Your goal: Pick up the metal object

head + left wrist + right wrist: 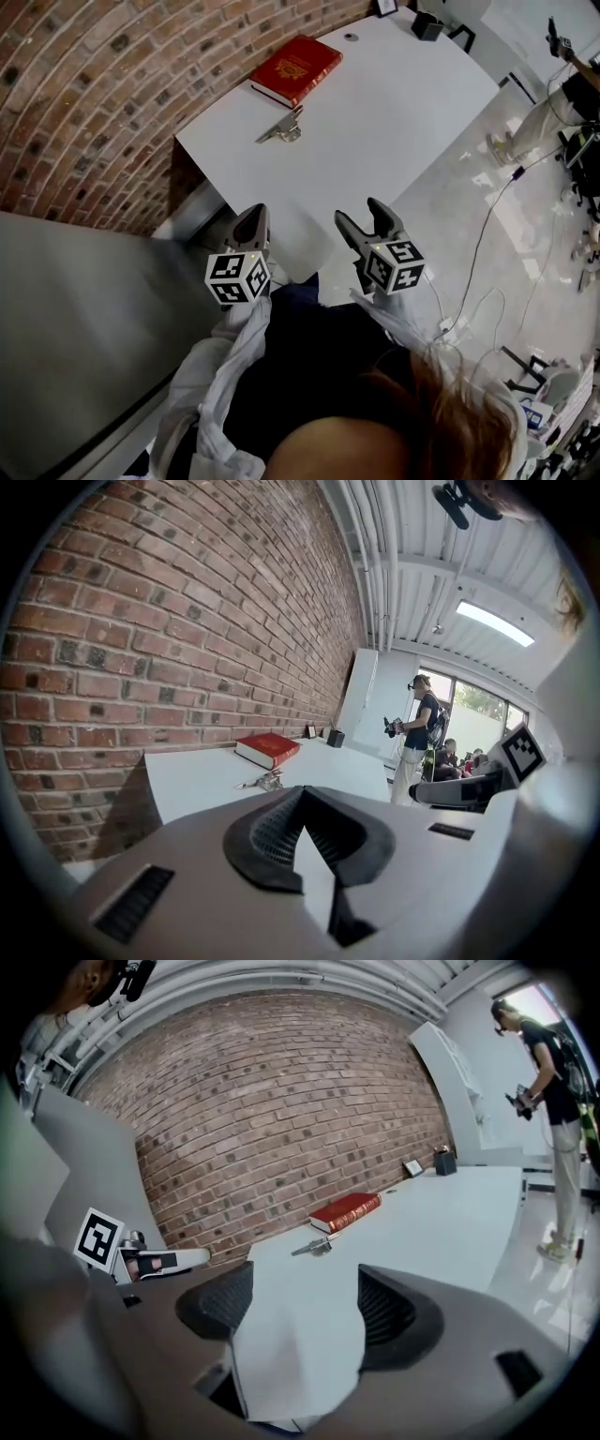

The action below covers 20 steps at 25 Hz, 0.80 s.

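— where does the metal object (281, 128) lie?
— flat on the white tabletop (394, 112), just beside the near corner of the red book (296, 68), on the side towards the brick wall (94, 84). neither gripper touches it.
— and the grippers?
— both are at the tabletop's near edge, well apart from the metal object. the left hand-held gripper (251, 217) has its jaws together with nothing between them. the right hand-held gripper (361, 216) has its jaws wide, and only bare tabletop shows through the gap.
— anything else?
— a small dark box (427, 25) sits at the far end, and a person (553, 1063) stands on the floor beyond.
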Each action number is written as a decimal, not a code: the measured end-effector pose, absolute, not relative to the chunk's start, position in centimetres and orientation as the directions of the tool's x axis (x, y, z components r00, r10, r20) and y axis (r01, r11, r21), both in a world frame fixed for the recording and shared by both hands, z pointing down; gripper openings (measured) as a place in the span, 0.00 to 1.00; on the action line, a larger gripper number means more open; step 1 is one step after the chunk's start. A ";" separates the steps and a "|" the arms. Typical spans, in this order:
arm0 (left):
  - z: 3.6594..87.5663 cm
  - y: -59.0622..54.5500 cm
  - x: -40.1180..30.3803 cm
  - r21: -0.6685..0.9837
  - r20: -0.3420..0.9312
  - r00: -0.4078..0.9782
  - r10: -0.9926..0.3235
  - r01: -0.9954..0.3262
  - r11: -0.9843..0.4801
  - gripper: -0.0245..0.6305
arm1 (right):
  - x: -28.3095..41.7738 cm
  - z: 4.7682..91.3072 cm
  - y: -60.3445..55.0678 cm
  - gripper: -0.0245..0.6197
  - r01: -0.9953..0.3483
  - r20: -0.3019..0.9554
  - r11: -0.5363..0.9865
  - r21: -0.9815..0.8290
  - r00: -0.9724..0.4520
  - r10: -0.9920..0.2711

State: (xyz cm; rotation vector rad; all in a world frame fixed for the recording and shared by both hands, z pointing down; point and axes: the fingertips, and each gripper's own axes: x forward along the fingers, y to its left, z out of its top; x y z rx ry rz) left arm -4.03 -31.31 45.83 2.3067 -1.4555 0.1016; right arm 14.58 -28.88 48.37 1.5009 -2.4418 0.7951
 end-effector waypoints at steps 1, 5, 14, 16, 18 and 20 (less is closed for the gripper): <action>45.9 -32.1 -4.2 0.301 0.271 0.454 -0.849 -0.878 -0.373 0.06 | 14.4 48.5 -29.6 0.58 -0.869 0.408 0.351 -0.349 -0.478 -0.778; 46.5 -34.7 -5.0 0.307 0.267 0.456 -0.849 -0.875 -0.374 0.06 | 13.5 48.8 -32.4 0.58 -0.874 0.418 0.364 -0.322 -0.476 -0.773; 48.6 -35.6 -6.6 0.334 0.292 0.437 -0.851 -0.880 -0.338 0.06 | 10.4 48.9 -38.2 0.56 -0.800 0.403 0.369 -0.473 -0.569 -0.717; 49.2 -35.4 -7.1 0.343 0.305 0.421 -0.854 -0.885 -0.314 0.06 | 9.5 48.4 -39.9 0.53 -0.739 0.373 0.322 -0.593 -0.606 -0.703; 49.5 -35.4 -7.6 0.351 0.316 0.399 -0.861 -0.892 -0.285 0.06 | 8.9 48.6 -41.4 0.53 -0.649 0.346 0.247 -0.719 -0.643 -0.683; 49.7 -35.5 -8.0 0.356 0.323 0.374 -0.869 -0.899 -0.255 0.06 | 8.6 49.3 -42.9 0.52 -0.572 0.333 0.168 -0.803 -0.664 -0.669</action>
